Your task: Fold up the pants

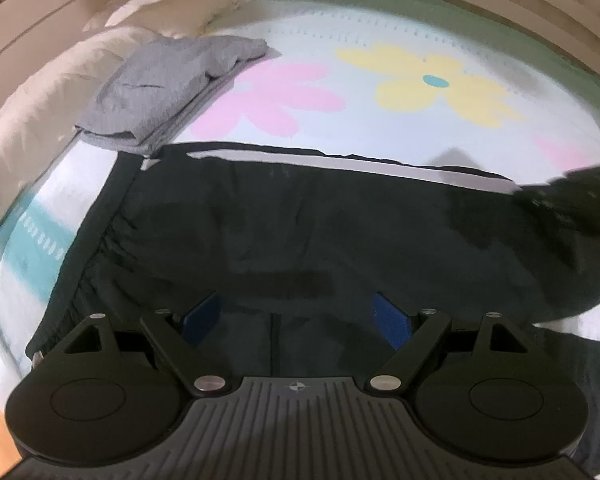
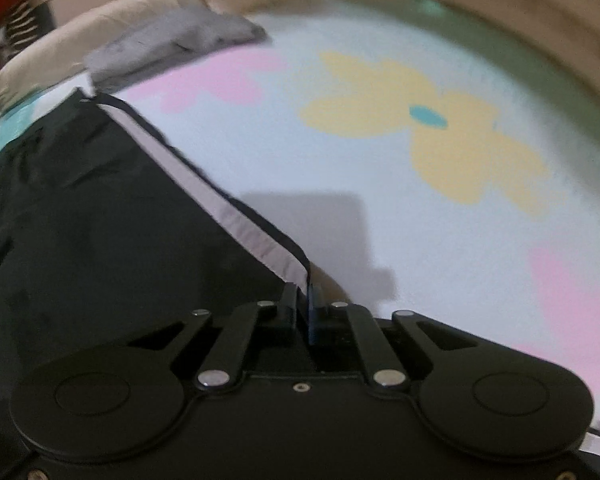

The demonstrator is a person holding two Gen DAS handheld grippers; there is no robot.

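Note:
Black pants (image 1: 300, 224) with a grey side stripe lie spread on a bed sheet printed with flowers; the elastic waistband is at the left. My left gripper (image 1: 298, 316) is open, blue pads wide apart, just above the pants' near part. My right gripper (image 2: 303, 304) is shut on the pants' striped edge (image 2: 260, 236) and lifts it off the sheet. In the left wrist view the right gripper (image 1: 572, 196) shows blurred at the far right edge of the pants.
A folded grey garment (image 1: 172, 88) lies at the back left next to a beige pillow (image 1: 32, 120). The flowered sheet (image 1: 420, 80) stretches beyond the pants. The grey garment (image 2: 172, 44) also shows in the right wrist view.

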